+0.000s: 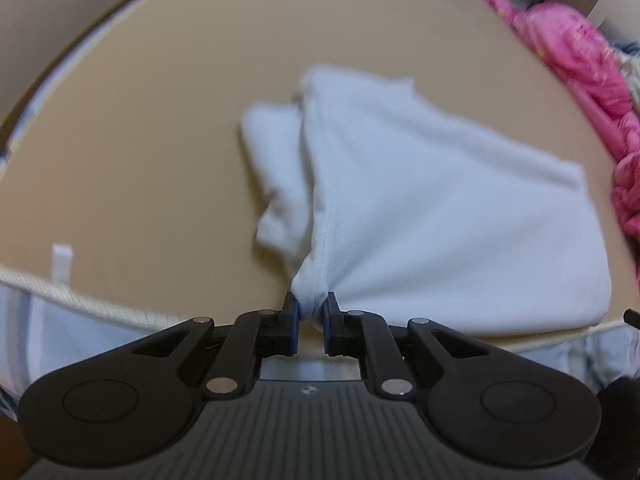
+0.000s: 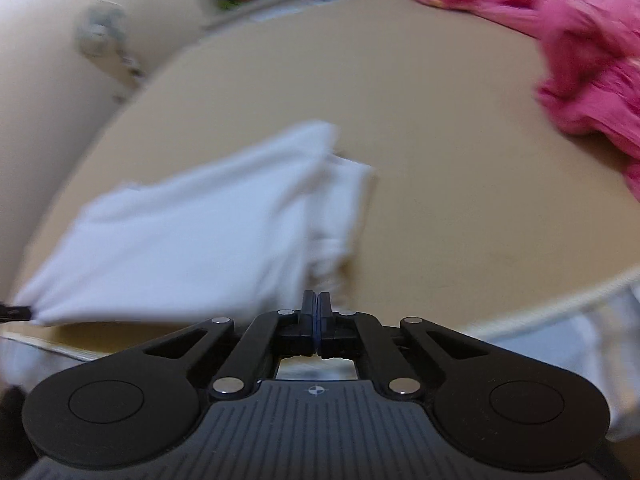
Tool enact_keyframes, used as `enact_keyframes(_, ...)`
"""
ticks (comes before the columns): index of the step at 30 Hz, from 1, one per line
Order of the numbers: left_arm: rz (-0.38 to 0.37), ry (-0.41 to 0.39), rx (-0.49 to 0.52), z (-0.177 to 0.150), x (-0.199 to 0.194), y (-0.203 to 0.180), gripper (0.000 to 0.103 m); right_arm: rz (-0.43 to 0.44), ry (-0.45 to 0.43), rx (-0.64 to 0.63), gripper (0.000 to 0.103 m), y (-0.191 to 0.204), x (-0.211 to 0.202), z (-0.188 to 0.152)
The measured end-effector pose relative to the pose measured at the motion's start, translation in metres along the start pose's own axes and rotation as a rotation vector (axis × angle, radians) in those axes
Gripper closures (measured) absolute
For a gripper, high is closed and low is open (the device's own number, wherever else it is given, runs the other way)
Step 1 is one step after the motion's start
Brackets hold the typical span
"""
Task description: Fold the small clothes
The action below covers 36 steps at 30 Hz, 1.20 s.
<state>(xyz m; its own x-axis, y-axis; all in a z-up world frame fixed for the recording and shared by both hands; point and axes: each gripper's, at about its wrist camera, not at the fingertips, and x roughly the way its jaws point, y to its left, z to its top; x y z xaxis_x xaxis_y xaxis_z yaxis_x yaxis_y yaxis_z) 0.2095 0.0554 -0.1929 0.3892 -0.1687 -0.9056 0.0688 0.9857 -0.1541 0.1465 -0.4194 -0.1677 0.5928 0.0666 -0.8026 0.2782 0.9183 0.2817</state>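
Note:
A small white garment (image 1: 420, 208) lies partly folded on the tan board (image 1: 140, 152), a sleeve sticking out to its left. My left gripper (image 1: 311, 308) is shut on the garment's near corner at the board's front edge, and the cloth bunches between the blue pads. In the right wrist view the same white garment (image 2: 192, 236) lies left of centre. My right gripper (image 2: 317, 300) is shut, its fingers pressed together with no cloth seen between them, just beside the garment's near right edge. The left gripper's tip (image 2: 16, 313) shows at the garment's far left corner.
A heap of pink clothes (image 1: 580, 64) lies at the board's right side, also in the right wrist view (image 2: 592, 60). A white corded edge (image 1: 80, 300) runs along the board's front. A pale wall (image 2: 48, 120) stands on the left. Bare board (image 2: 460, 180) lies right of the garment.

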Motion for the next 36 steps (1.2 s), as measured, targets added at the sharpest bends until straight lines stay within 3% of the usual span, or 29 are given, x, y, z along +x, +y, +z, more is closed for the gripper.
enact_keyframes(2, -0.001, 0.004, -0.028, -0.003, 0.007, 0.002, 0.089, -0.062, 0.055, 0.042, 0.103, -0.018, 0.014, -0.010)
enact_keyframes(3, -0.004, -0.002, -0.044, -0.004, 0.007, 0.000, 0.088, -0.051, 0.041, 0.043, 0.103, -0.022, 0.012, -0.014)
enact_keyframes(7, -0.007, -0.012, -0.054, -0.005, 0.005, -0.004, 0.086, 0.085, -0.040, 0.038, 0.098, -0.009, -0.005, -0.017)
enact_keyframes(10, 0.005, -0.001, -0.047, 0.003, 0.011, -0.005, 0.084, 0.124, -0.059, -0.009, 0.078, 0.011, -0.008, -0.013)
enact_keyframes(16, 0.025, 0.005, -0.044, 0.006, 0.011, -0.007, 0.076, 0.077, -0.001, -0.020, 0.064, 0.027, 0.027, -0.008)
enact_keyframes(17, 0.028, 0.005, -0.043, 0.007, 0.013, -0.007, 0.076, 0.114, 0.022, -0.010, 0.067, 0.025, 0.034, -0.008)
enact_keyframes(18, 0.028, 0.005, -0.041, 0.008, 0.014, -0.007, 0.088, 0.161, 0.029, -0.003, 0.098, 0.023, 0.036, -0.007)
enact_keyframes(19, 0.025, -0.005, -0.039, 0.008, 0.010, -0.007, 0.094, 0.172, 0.013, -0.012, 0.097, 0.025, 0.031, -0.005)
enact_keyframes(22, 0.029, -0.084, -0.009, 0.010, -0.009, -0.012, 0.094, 0.193, -0.052, -0.044, 0.098, 0.027, 0.005, 0.003)
enact_keyframes(25, 0.033, -0.089, 0.024, 0.013, -0.014, -0.009, 0.094, 0.191, -0.086, -0.044, 0.099, 0.012, -0.030, 0.013)
enact_keyframes(29, 0.053, -0.001, 0.039, 0.008, 0.011, -0.008, 0.093, 0.117, 0.041, -0.073, 0.099, 0.005, 0.006, -0.004)
enact_keyframes(30, 0.067, 0.010, 0.050, 0.005, 0.017, -0.009, 0.087, 0.101, 0.093, -0.085, 0.099, 0.006, 0.023, -0.013)
enact_keyframes(32, 0.092, -0.007, 0.053, 0.003, 0.016, -0.010, 0.067, 0.075, 0.100, -0.066, 0.095, 0.009, 0.039, -0.020)
enact_keyframes(33, 0.088, -0.020, 0.034, 0.004, 0.010, -0.006, 0.046, 0.077, 0.093, -0.033, 0.093, 0.008, 0.037, -0.018)
enact_keyframes(34, 0.072, -0.041, 0.013, 0.006, 0.002, -0.001, 0.032, 0.095, 0.091, 0.019, 0.080, 0.005, 0.031, -0.013)
enact_keyframes(35, 0.049, -0.082, -0.011, 0.009, -0.010, 0.005, 0.028, 0.111, 0.087, 0.053, 0.062, 0.000, 0.025, -0.008)
enact_keyframes(36, 0.032, -0.115, -0.025, 0.013, -0.019, 0.010, 0.022, 0.111, 0.070, 0.065, 0.053, -0.006, 0.014, -0.003)
